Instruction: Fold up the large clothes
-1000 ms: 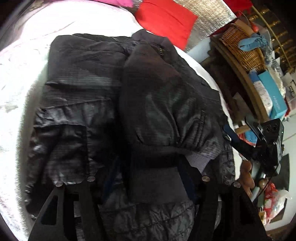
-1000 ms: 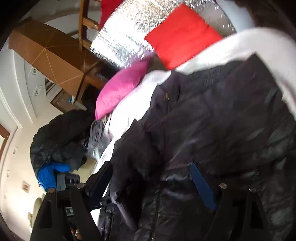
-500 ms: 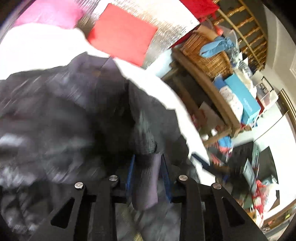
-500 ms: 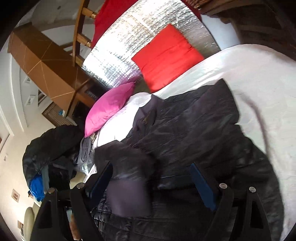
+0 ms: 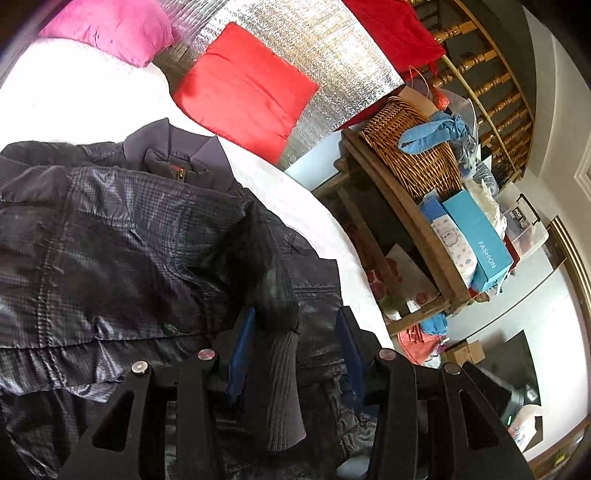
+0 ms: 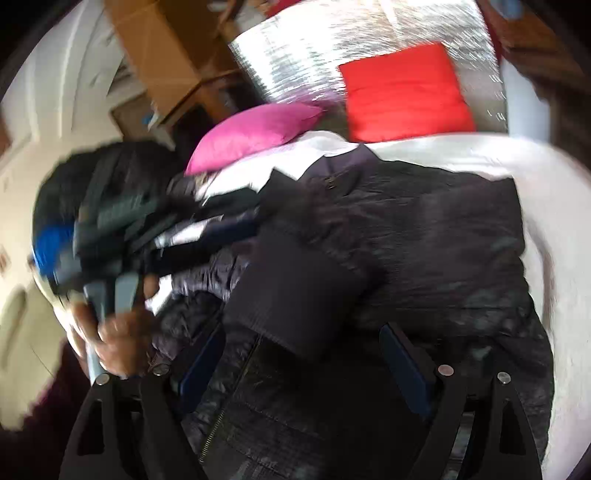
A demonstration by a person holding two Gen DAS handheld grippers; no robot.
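- Left gripper [image 5: 291, 354]: jaws opening, ribbed cuff [image 5: 282, 373] of the sleeve between the blue pads, close against the left pad and clear of the right one.
- Right gripper [image 6: 306, 363]: jaws wide, nothing gripped, hovering over the jacket [image 6: 424, 240].
- Jacket lies flat on the white bed [image 5: 92, 99], collar toward the red pillow [image 5: 243, 83] and pink pillow [image 5: 110, 26].
- Basket [image 5: 413, 147] on a shelf beside the bed.

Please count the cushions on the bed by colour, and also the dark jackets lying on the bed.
Pink cushion: 1
Red cushion: 1
Dark jacket: 1
Total: 3
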